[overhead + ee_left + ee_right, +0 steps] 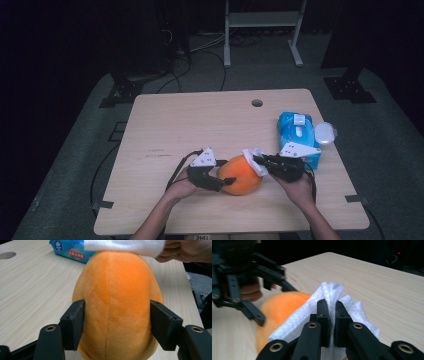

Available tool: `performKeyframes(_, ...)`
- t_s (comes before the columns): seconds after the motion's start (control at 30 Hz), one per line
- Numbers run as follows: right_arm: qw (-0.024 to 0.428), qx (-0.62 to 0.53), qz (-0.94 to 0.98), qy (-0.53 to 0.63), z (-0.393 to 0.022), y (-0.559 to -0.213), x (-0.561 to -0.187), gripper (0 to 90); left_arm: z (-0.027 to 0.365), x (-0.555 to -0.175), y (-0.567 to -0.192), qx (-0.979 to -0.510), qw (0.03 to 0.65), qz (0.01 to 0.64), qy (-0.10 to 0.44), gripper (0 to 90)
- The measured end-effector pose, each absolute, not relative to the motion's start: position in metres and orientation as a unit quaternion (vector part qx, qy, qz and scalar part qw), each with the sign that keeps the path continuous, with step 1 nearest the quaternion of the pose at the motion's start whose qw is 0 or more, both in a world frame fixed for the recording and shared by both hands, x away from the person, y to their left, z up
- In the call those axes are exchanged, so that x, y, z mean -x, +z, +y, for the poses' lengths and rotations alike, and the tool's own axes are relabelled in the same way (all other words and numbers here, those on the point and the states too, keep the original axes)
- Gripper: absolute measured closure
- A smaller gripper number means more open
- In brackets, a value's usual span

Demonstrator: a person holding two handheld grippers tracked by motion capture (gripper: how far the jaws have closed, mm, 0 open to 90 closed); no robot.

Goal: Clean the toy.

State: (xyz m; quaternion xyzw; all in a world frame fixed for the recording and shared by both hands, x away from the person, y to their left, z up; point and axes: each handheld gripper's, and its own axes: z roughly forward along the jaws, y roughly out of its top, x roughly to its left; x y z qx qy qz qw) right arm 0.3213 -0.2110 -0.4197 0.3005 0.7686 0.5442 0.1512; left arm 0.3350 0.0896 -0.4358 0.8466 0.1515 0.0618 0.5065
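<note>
Left gripper: the black two-jaw left gripper (226, 182) is clamped on the orange plush toy, one pad pressed against each flank, as the left gripper view shows; its jaws (116, 325) sit near the toy's near end.
Right gripper: the black two-jaw right gripper (259, 160) has its jaws pinched tight on a folded white wet wipe, the sheet squeezed in the narrow slit between the two pads (332, 322).
Orange toy: the round, soft, orange plush toy (241, 174) lies on the table near the near edge, about midway across, between the two hands; a seam runs lengthwise down its top (110, 302).
White wipe: the crinkled white wet wipe (255, 159) rests on the far right shoulder of the toy, touching the plush; in the left gripper view it lies across the toy's far end (125, 246), and in the right gripper view its edges fan out above and beside the jaws (332, 291).
Hands: the left hand (181, 189) holds its gripper left of the toy; the right hand (299, 189) holds its gripper right of it.
Wipe pack: a blue plastic pack of wet wipes (296, 132) lies near the table's right edge, beyond the right gripper, with its white flip lid (325, 133) open to its right side.
Table: a light wooden table (200, 125) with a round cable hole (257, 103) near its far edge.
</note>
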Motion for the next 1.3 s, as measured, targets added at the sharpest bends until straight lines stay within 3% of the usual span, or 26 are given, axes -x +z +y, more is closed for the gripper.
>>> performKeyframes(0.9,0.120,-0.305,0.761,0.560,-0.208,-0.425,-0.320,84.2,0.102,-0.341,-0.443,-0.841,0.507,0.179,0.053,34.6)
performKeyframes(1.1,0.132,-0.272,0.769,0.564,-0.194,-0.417,-0.317,84.2,0.090,-0.332,-0.440,-0.846,0.504,0.156,0.073,35.8)
performKeyframes(1.3,0.135,-0.315,0.755,0.559,-0.210,-0.424,-0.332,84.1,0.083,-0.327,-0.437,-0.850,0.503,0.137,0.083,35.8)
